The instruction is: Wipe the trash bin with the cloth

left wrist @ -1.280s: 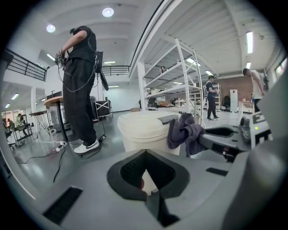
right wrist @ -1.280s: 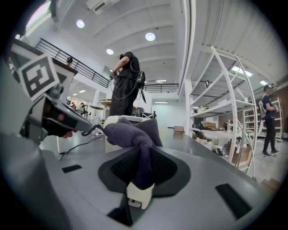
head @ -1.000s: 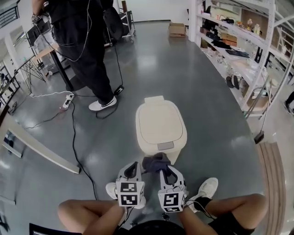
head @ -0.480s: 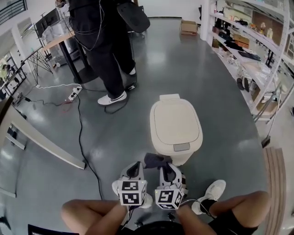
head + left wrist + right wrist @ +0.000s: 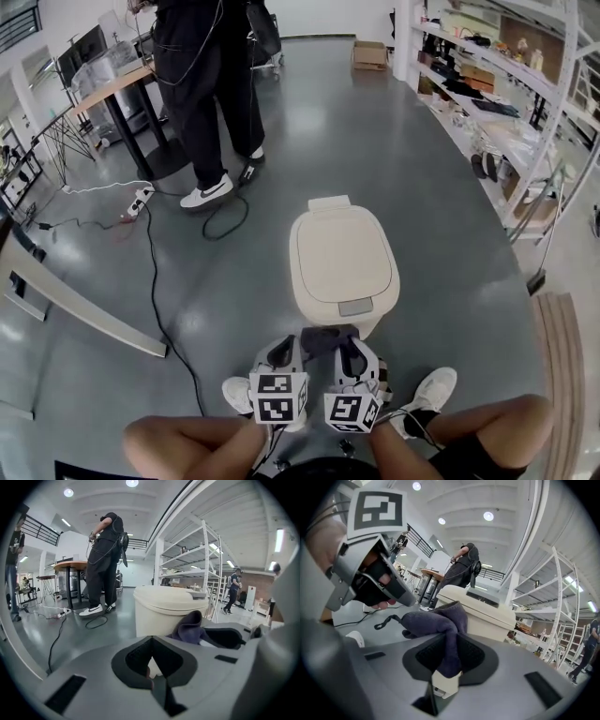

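A person seated over a glossy grey floor (image 5: 422, 187) is holding two grippers close together above their knees, with a cream trash bin (image 5: 342, 262) standing upright just ahead, its lid lying closed. The right gripper (image 5: 352, 352) is clamping a dark purple-grey cloth (image 5: 323, 339); in the right gripper view the cloth (image 5: 440, 620) is bunching up between the closed jaws of that gripper (image 5: 450, 653) and spilling over their tips, with the bin (image 5: 483, 613) right behind it. The cloth is hanging just in front of the bin's near wall, low down; whether it is touching the wall cannot be told. The left gripper (image 5: 281, 352) is sitting beside the right one, and in the left gripper view its jaws (image 5: 152, 639) are meeting at the tips with nothing held between them, while the bin (image 5: 168, 609) and the cloth (image 5: 190, 627) are showing beyond to the right. A person in dark clothes (image 5: 206, 84) is standing well behind the bin beside a table (image 5: 117, 86), a black cable (image 5: 155, 281) is trailing across the floor on the left, and white shelving (image 5: 506, 103) is lining the right side.
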Demonstrator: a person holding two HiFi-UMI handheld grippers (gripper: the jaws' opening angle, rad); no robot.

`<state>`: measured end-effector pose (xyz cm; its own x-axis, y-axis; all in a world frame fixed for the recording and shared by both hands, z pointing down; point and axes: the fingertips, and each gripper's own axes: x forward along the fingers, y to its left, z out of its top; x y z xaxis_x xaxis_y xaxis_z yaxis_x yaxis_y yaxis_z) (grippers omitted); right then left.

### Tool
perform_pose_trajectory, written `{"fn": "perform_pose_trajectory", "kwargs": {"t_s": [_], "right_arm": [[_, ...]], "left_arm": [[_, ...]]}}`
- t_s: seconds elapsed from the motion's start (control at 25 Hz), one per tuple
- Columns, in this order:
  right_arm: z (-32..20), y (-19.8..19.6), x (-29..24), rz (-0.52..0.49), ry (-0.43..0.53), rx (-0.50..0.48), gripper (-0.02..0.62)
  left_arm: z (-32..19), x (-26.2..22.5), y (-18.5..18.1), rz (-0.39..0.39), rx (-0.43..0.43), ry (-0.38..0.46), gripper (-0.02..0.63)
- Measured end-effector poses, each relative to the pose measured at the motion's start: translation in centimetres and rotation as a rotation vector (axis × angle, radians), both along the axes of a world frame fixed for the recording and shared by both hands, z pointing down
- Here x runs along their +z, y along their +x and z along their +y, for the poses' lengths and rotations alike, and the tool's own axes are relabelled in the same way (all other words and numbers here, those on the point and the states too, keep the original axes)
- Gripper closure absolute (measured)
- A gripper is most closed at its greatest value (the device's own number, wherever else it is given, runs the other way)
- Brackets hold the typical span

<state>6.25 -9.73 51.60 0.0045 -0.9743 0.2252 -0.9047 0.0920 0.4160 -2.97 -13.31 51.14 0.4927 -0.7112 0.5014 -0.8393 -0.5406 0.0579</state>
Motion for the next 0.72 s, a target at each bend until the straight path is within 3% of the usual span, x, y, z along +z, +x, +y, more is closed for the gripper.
{"fn": "perform_pose_trajectory", "kwargs": {"t_s": [0.28, 0.56, 0.72], "right_arm": [[0.5, 4.9, 0.3, -0.014, 0.014, 0.094, 0.520], [-0.1, 8.5, 1.1, 0.083, 0.000, 0.080, 0.520], [0.2, 10.4, 2.0, 0.034, -0.032, 0.125, 0.520]], "left_arm": [[0.5, 0.6, 3.0, -0.084, 0.088, 0.053, 0.606], [0.5, 2.2, 4.8, -0.013, 0.094, -0.011, 0.606], [0.5, 2.7, 5.2, -0.030, 0.096, -0.035, 0.606]]}}
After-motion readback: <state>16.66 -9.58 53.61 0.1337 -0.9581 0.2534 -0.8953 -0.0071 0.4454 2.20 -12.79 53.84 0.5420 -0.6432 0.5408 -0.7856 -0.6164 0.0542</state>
